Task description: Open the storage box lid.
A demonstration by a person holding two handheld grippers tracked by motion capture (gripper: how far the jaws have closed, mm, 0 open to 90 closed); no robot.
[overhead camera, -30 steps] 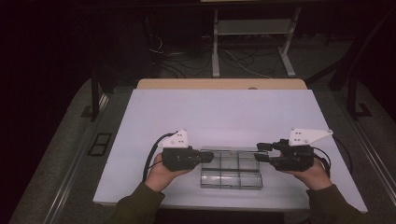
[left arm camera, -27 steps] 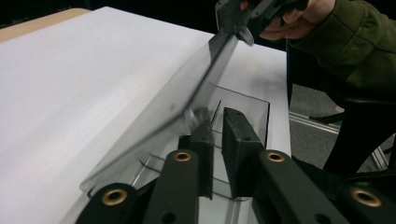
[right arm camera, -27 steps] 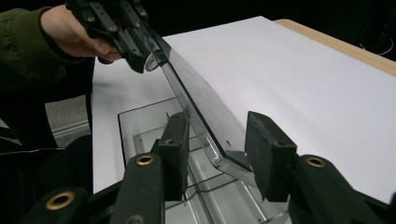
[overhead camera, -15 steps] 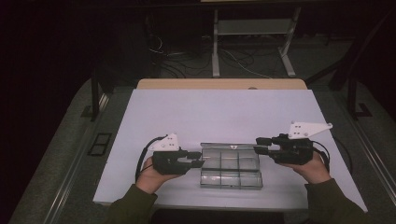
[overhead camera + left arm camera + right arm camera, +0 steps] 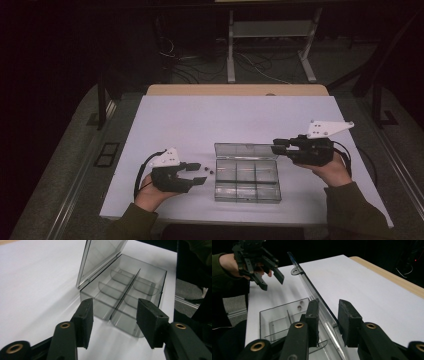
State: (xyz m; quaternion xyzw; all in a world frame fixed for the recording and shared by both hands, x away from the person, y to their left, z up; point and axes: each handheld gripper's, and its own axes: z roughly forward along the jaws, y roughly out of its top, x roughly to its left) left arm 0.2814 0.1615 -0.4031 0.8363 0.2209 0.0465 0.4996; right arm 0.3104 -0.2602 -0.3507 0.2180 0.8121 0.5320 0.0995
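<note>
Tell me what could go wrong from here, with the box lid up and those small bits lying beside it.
1. The right tool has just been closing, with the lid between its jaws but apparently not clamped; the lid may slip and drop shut.
2. The left tool has just been opening, with nothing between its jaws, close to two small dark pieces on the table; a careless sweep could scatter them.

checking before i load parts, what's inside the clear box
The box is open, lid raised. Dividers split it into six compartments, and those seen through the clear walls look bare. The left gripper's pads cover part of the nearest two.
</note>
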